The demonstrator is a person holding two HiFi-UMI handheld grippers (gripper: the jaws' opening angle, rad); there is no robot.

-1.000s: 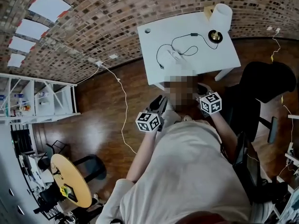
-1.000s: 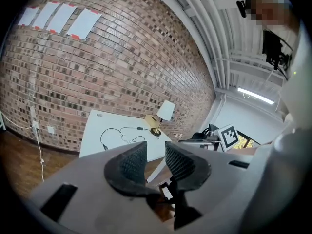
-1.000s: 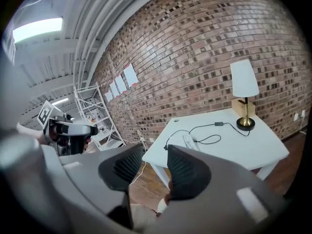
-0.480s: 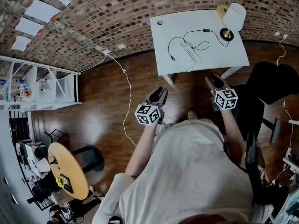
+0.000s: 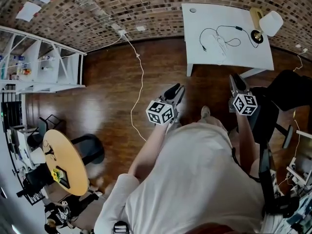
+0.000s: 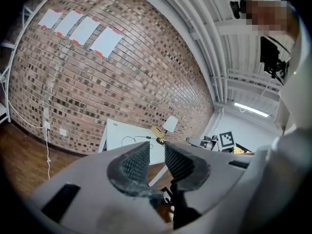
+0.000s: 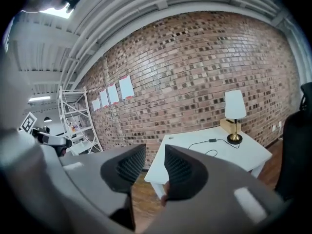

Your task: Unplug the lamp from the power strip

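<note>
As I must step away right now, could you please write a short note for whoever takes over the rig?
Left hand-held gripper: open, empty, jaws just closed slightly.
Right hand-held gripper: open, empty, jaws just closed partway.
Both hang over the floor, short of the white table.
The lamp stands on the table's corner. Its black cord loops by the white power strip.
Done: nothing touched yet.
Left: reach the table and pull the plug, which is too small to make out here.

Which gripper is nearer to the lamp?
Right. The right gripper is just before the table, toward the lamp; the left gripper is farther left, over the floor. Both have just been closing, with nothing between the jaws.
</note>
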